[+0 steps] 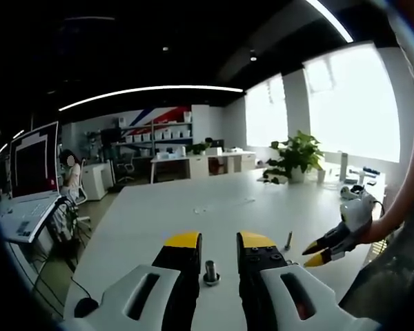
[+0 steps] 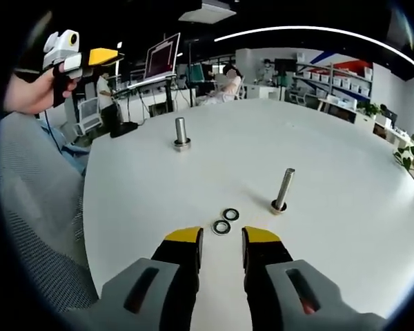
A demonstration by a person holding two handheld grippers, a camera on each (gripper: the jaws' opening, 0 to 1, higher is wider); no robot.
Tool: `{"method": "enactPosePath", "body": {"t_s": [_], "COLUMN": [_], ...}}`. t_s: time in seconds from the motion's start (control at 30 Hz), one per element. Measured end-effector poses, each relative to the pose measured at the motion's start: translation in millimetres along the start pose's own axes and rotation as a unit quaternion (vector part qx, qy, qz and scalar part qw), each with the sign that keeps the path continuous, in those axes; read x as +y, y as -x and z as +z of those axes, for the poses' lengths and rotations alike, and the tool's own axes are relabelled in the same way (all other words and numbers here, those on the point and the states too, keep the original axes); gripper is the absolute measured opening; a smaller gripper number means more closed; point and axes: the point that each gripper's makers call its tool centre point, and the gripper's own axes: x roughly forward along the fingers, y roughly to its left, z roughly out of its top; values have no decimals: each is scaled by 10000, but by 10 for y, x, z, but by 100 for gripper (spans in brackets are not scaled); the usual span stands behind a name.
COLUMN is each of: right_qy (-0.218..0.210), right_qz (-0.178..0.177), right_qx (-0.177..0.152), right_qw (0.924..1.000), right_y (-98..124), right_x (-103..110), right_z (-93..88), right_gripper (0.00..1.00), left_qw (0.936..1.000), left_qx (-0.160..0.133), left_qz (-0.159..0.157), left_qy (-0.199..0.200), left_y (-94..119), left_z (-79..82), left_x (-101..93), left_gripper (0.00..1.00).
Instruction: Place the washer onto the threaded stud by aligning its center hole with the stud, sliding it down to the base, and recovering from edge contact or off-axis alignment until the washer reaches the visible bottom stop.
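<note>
Right tongs [image 2: 221, 238] narrowly parted at lower centre of the right gripper view, empty, hovering just short of two washers [image 2: 225, 221] lying flat on the white desk [image 2: 331, 172]. Slightly tilted threaded stud [image 2: 283, 189] right of them; shorter upright stud [image 2: 181, 132] farther up. Left tongs [image 1: 219, 241] narrowly parted, bracketing a short upright stud [image 1: 211, 272], empty.

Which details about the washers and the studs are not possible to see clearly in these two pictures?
- Left gripper view: the short stud stands between the left gripper fingers; its base is too small to tell a washer from a flange.
- Left gripper view: the tall stud is tiny; the washers are hidden behind the right finger.
- Right gripper view: the two washers are too small to judge hole size; stud threads are blurred.
</note>
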Motion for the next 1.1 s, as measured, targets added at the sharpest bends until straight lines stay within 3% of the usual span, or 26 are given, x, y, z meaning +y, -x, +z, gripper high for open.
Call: {"method": "enactPosePath", "body": {"t_s": [0.67,1.1], "right_qy": [76,100], "right_qz": [110,43], "right_qx": [214,84], "right_qw": [9997,9999], "right_y": [-152,-239], "right_x": [60,48], "right_z": [-81,-46], "right_gripper": [25,21], "left_qw": [10000,10000], "left_qx": [-46,-39], "left_qz": [20,23], "left_qy": [35,50], "left_y": [-2,-1], "left_z": [12,8], "left_x": [19,26], "left_gripper": [20,20]}}
